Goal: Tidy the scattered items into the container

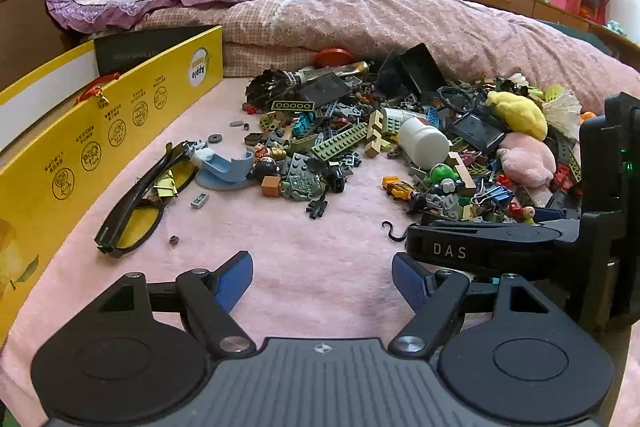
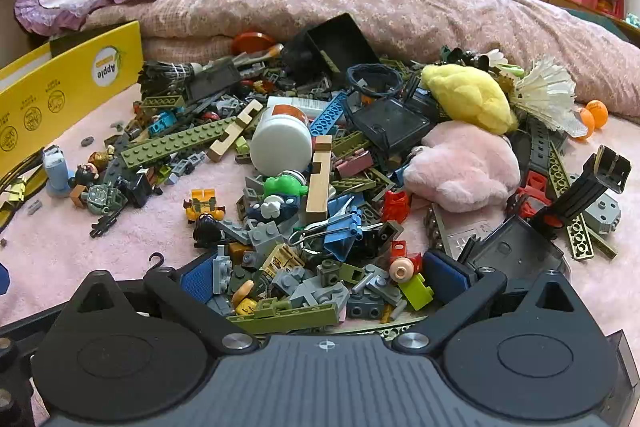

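Nearest the lens, the left gripper (image 1: 322, 283) hangs over bare pink bed sheet (image 1: 304, 251) with its jaws wide and nothing between them. To its left lie the yellow-lensed glasses (image 1: 138, 199), alone and apart from the heap, beside the yellow box (image 1: 112, 131) that stands open along the bed's left edge and looks to be the container. To the right, the right gripper (image 2: 324, 277) is set down into the near edge of the toy pile (image 2: 320, 167), jaws at their widest, loose bricks (image 2: 316, 291) lying between the pads but not yet pressed. I would close slowly on that cluster, keeping the pads low so small pieces do not squirt out. Meanwhile the left could take the glasses by the frame, not the lens.
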`<state>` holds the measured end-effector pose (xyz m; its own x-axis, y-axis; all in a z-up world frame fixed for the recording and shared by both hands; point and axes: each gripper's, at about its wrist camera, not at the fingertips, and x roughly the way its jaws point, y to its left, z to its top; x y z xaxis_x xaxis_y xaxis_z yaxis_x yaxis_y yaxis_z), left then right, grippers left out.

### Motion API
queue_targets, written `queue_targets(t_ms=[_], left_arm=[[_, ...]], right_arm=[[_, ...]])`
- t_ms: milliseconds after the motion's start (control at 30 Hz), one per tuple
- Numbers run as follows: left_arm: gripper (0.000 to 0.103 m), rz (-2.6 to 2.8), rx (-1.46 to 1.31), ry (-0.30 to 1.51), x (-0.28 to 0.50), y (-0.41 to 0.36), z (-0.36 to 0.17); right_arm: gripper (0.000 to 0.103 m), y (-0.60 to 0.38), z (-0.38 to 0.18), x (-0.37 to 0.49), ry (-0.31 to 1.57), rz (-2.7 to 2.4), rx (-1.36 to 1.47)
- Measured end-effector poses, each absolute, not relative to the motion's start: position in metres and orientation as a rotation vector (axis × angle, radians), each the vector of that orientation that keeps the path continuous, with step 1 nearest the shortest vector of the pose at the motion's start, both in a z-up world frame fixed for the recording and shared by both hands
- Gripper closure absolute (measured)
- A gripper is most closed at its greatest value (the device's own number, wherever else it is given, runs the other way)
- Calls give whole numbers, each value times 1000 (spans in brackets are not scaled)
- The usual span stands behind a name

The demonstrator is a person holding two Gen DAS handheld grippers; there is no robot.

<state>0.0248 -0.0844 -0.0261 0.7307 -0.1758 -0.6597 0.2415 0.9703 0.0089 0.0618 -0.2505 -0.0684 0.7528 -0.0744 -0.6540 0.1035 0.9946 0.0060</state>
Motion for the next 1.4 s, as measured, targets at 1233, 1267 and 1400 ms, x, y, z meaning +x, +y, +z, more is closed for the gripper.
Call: queue_targets(t_ms=[1233,1267,1400], left_arm=[[24,-297,115,662,31,-62,-25],[25,-321,128,653,30,-68,-25],[34,-416,189,625,31,-95,-29]], right_arm=[[0,-271,-33,3,609,32,2],[0,-275,-34,0,653,58,4],[0,-290,-32,-18,702,63,20]])
